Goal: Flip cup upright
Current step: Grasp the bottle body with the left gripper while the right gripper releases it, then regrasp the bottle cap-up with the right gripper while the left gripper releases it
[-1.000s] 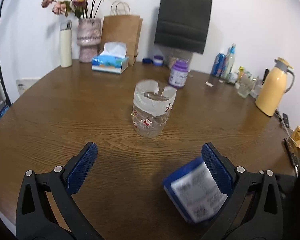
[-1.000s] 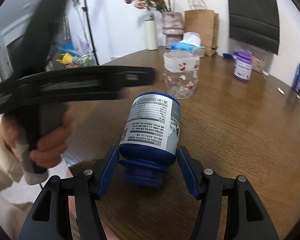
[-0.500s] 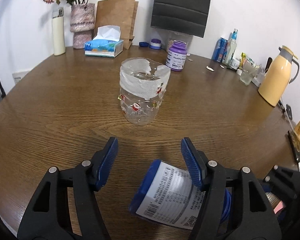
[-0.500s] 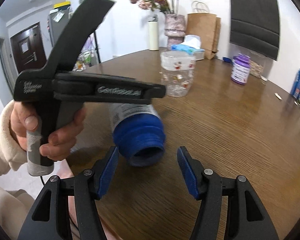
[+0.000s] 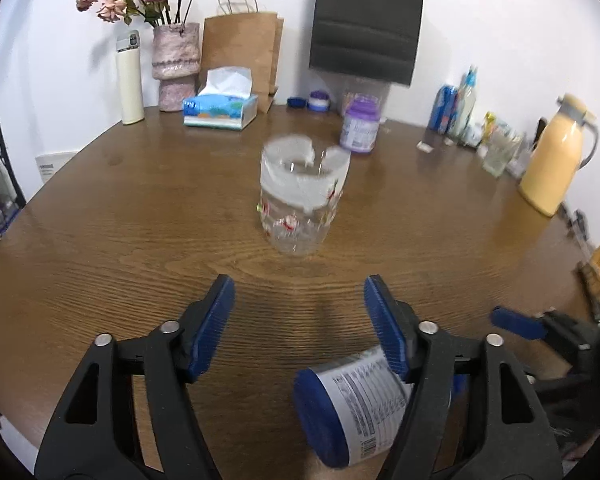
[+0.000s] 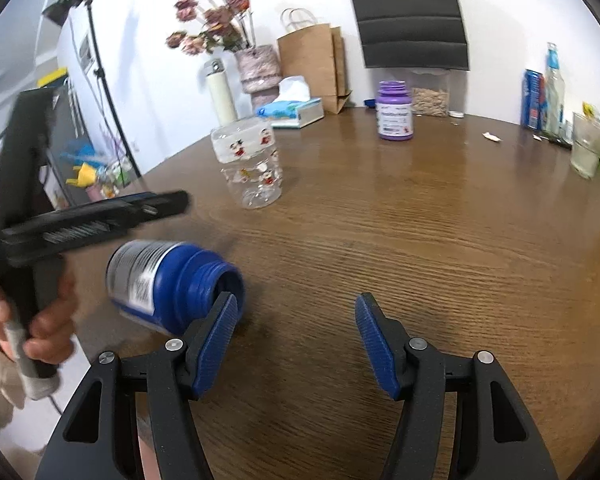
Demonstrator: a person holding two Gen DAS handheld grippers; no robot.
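A blue jar (image 6: 172,284) with a white printed label lies on its side near the table's front edge, its open mouth towards the right wrist camera. My right gripper (image 6: 296,316) is open just to the right of it, the left fingertip close to the jar's mouth. The same blue jar (image 5: 352,404) shows low in the left wrist view, partly hidden behind the right finger of my open left gripper (image 5: 300,312). Nothing sits between either pair of fingers. A hand (image 6: 48,328) holds the left gripper's handle.
A clear cup with cartoon prints (image 5: 302,196) stands mid-table, beyond both grippers. At the back are a purple jar (image 5: 359,126), a tissue box (image 5: 220,108), a vase, paper bags and a white flask. A yellow jug (image 5: 556,168) stands at the right edge.
My right gripper let go of the blue jar and drew off to the right; the jar now lies on its side. My left gripper narrowed and shifted left of the jar.
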